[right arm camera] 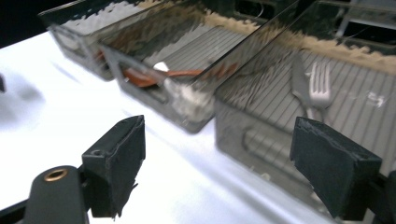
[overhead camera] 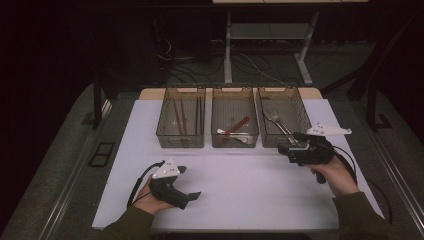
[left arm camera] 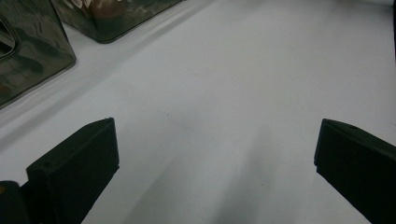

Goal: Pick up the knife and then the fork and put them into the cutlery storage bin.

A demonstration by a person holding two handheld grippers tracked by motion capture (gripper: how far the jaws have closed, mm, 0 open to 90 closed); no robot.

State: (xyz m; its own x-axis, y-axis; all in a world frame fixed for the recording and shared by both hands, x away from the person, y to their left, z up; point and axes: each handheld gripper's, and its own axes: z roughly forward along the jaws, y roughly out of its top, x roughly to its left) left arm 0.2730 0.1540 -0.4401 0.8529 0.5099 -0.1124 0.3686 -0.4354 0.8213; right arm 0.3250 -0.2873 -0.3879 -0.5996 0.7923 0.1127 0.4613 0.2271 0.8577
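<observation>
black right hand-held gripper [overhead camera: 296,142] gapes wide beside the fork bin [overhead camera: 282,118]; left hand-held gripper [overhead camera: 192,188] wide, low.

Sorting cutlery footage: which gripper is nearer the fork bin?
Right. The right gripper hovers at the fork bin's front edge; the left gripper sits far off, low on the table's left side.

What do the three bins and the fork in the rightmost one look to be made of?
The bins look like smoky translucent plastic: their contents and ribbed floors show through the glossy walls. The fork, lying in the right bin, looks like metal with a pale, dull silver sheen, though silver-coloured plastic can't be ruled out.
</observation>
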